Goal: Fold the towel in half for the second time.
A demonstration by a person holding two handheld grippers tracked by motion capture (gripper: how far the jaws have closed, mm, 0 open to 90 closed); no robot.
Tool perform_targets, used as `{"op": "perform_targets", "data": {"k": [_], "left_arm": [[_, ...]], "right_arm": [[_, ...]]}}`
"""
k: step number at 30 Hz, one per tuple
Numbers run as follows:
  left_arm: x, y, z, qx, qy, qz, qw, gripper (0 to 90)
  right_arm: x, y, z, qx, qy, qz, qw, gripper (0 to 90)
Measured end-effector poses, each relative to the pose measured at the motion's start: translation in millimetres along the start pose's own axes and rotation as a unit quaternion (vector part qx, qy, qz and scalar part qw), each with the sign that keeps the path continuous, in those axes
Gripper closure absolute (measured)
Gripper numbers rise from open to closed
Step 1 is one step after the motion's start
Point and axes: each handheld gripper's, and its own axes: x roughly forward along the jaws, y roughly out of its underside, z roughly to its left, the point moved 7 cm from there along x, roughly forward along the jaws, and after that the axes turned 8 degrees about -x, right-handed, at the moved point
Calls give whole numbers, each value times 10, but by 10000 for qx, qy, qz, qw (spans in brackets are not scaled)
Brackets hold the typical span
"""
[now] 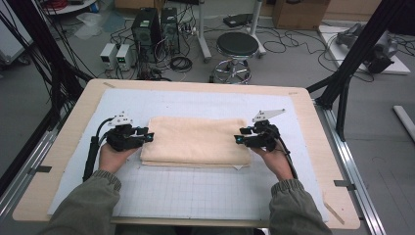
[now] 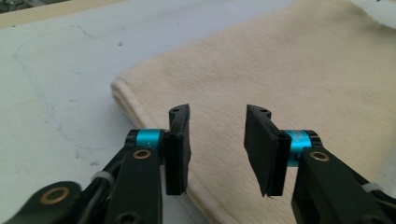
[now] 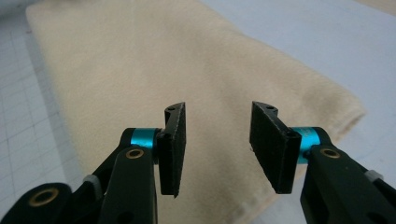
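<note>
The folded cream-coloured terry towel (image 1: 195, 141) lay flat between the two tongs, its long sides running from one to the other. The left gripper (image 1: 148, 136) stood at the towel's left short end, its tips over the edge of the cloth. In the left gripper view its jaws were parted, with nothing pressed between the pads; the cream pile (image 2: 280, 79) showed through the gap, and the rounded fold of the towel's corner sat just beyond and to the left of the left-hand jaw. The right gripper (image 1: 238, 137) mirrored it at the right short end, pointing inward over the cloth. In the right gripper view its jaws also stood partly open and held nothing, the towel (image 3: 154, 70) spread beyond and beneath them, its outer edge running down to the right of the right-hand jaw.

The towel rested on a pale gridded mat (image 1: 195, 193) that covered most of the light wooden table (image 1: 63, 147). Bare mat lay behind each gripper, on the far side of the towel, and in a wide strip on the near side between the person's olive-green sleeves (image 1: 93, 205).
</note>
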Motion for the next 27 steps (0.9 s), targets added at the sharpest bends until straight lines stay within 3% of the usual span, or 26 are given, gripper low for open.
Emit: {"op": "perform_targets", "data": {"k": [8,14,20,22,27], "left_arm": [[-67,156,-175,291,149,148,9994,633],[-124,243,-243,352,120,107,9993,629],[-137,346,-246,331,76,252,9991,641],[-128,376,-242,313,66,299,9990,649],[-163,366,-281,201,122,185,9996,635]], "right_arm": [[98,-57,205,-286,-40,136,9995,577],[35,-90,282,-310,-17,98,9995,582],[9,-69,342,-363,15,208,9991,598],[-10,-38,369,-473,188,106,9986,615],[-54,92,422,-156,94,32,9998,552]]}}
